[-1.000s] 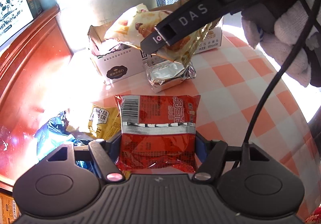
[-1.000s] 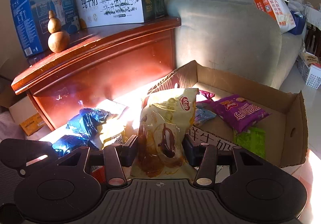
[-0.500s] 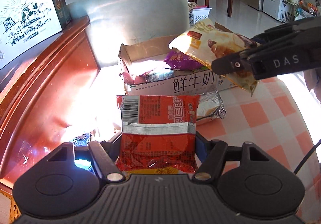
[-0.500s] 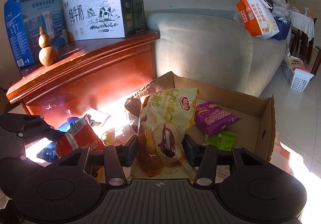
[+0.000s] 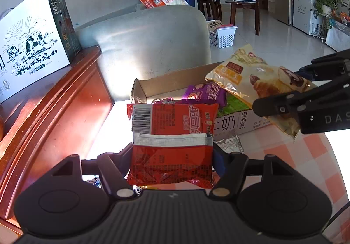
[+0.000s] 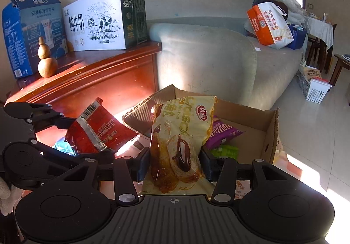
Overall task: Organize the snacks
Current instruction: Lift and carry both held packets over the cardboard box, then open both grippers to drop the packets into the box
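We have two snacks in hand. The red snack packet (image 5: 172, 134) sits upright between the left tongs (image 5: 172, 156), pinched across its lower half, its barcoded top standing free above the pads. The croissant bag (image 6: 179, 141) is gripped the same way in the right tongs (image 6: 175, 163), which are clamped narrow on its lower part, the pastry showing through the clear film. Both hang in the air just short of the open cardboard box (image 6: 271, 130) — the red one at its near left corner, the croissant bag over its near wall.

We judge both to be light, soft and crinkly: film pouches puffed with air, slippery on the outside and apt to slide or swivel if held by a thin edge. The croissant would crush under a hard squeeze, so a hold low across the bag's width, as we have now, seems the safe one.

Inside the box lie a purple packet (image 6: 221, 132) and a green packet (image 6: 225, 151). A foil packet (image 5: 229, 145) lies on the checked bench (image 5: 306, 167) against the box's front, and behind stand a sofa arm (image 6: 207, 54) and a red wooden cabinet (image 6: 98, 78) bearing milk cartons (image 6: 98, 23).
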The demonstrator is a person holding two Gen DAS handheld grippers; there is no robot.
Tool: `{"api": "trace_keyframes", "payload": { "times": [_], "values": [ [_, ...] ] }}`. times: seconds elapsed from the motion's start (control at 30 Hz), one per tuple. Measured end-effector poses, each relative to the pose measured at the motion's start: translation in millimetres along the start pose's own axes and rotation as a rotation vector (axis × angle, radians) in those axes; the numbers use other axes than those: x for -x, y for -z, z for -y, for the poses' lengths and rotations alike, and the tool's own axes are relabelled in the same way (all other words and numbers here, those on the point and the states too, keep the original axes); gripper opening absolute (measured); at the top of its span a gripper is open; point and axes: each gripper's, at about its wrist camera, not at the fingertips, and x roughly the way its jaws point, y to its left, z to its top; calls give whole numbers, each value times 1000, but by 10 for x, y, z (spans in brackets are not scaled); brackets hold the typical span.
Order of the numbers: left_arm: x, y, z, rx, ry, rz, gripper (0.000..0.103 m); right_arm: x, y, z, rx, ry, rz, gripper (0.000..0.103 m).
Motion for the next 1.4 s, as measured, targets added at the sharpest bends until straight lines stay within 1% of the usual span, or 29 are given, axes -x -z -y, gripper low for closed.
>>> {"api": "trace_keyframes", "payload": {
  "times": [0.07,0.17,0.27,0.37,0.6,0.77,0.97,1.27,1.37,1.4],
  "values": [
    [-3,-48,-3,6,-11,15,69,37,-12,34,-6,6,9,47],
    [-12,-134,5,0,-46,45,69,84,-35,78,-13,15,25,47],
    [-32,-207,-15,12,-53,61,69,136,-63,116,-21,20,44,47],
    [-38,-261,-2,3,-63,80,69,177,-99,146,-28,22,62,47],
    [-88,-396,29,-10,-55,102,69,213,-165,190,-40,35,91,47],
    [-172,-506,-30,13,-57,110,69,210,-228,255,-64,45,109,47],
    [-325,-629,-67,49,-46,106,69,109,-302,369,-126,63,112,47],
    [-685,-793,-68,117,-4,81,70,-251,-385,579,-246,106,90,47],
    [-848,-811,-72,139,17,70,74,-412,-351,658,-302,139,81,49],
    [-910,-807,-81,155,19,60,81,-468,-341,673,-308,150,67,51]
  ]
}}
